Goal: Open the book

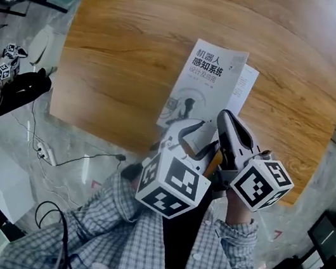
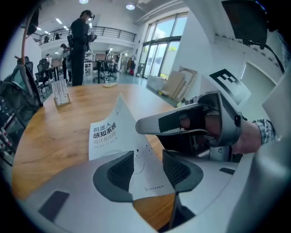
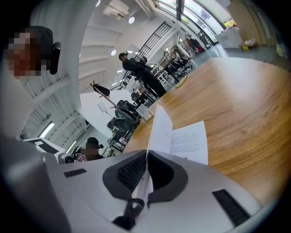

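- Wood table (image 1: 128, 33) in an open office hall; people standing far off in the background.
- Book (image 1: 210, 83) lies flat on the table near its front edge, right in front of both grippers. White cover (image 2: 107, 134) is lifted off the block, with an inner page (image 3: 188, 141) exposed beneath it.
- Right gripper (image 3: 146, 168): jaws clenched on the cover's near edge, sheet pinched thin between the pads and standing up from there.
- Left gripper (image 2: 148, 166): jaws spread wide. The cover's lower corner sits in the gap, but the pads aren't pressing it, so no grip.
- Handling, my read: a thin paperback, light. The cover is soft card that bows under its own weight instead of swinging flat like a board.
- It looks smooth, so probably slick in the pads. Needs a firm pinch, not a fingertip hold.
- The book is light enough to slide or lift off the wood if the cover is pulled hard.
- Best hold: the free edge of the cover near a corner, away from the spine, as the right gripper has it.
- Risk: creasing at the pinch, or strain at the spine if the swing is forced.
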Available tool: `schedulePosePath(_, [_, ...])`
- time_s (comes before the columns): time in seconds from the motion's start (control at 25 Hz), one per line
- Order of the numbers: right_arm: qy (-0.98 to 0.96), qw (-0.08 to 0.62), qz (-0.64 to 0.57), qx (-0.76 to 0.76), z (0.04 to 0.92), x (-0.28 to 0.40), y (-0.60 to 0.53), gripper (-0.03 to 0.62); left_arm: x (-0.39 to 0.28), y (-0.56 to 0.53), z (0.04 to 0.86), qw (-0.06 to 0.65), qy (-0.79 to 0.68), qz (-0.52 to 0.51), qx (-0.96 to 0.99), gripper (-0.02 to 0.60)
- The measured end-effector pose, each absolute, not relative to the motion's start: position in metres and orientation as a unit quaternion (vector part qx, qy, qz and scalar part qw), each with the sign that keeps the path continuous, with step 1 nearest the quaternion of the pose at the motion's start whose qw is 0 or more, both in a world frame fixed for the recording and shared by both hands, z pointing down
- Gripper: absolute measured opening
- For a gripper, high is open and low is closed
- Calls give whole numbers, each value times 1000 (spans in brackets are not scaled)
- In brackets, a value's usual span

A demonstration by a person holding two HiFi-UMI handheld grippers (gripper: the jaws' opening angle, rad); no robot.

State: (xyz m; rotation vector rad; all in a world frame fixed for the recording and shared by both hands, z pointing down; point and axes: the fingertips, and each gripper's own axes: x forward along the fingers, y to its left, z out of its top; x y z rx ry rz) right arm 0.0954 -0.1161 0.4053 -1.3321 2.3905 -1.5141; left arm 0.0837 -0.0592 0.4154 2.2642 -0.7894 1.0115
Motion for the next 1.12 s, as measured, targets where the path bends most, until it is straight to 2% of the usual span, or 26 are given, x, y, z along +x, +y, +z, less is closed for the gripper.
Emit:
schedulePosePath(0.4, [769, 3, -490, -410, 410, 95, -111, 25, 96, -53, 434, 296, -278, 395, 824, 164])
schedulePosePath(0.52, [774, 1, -488, -404, 409, 93, -110, 25, 92, -52, 432, 350, -289, 363, 813, 114])
schedulePosePath(0.6, [776, 1, -488, -400, 409, 91, -110, 25, 84, -52, 430, 382, -304, 339, 804, 39])
schedulePosePath(0.64, [777, 3, -489, -397, 409, 90, -109, 25, 80, -52, 429, 391, -311, 330, 801, 23])
schedulePosePath(1.12, [791, 10, -482, -375, 401, 68, -114, 26, 55, -57, 422, 415, -340, 293, 791, 17])
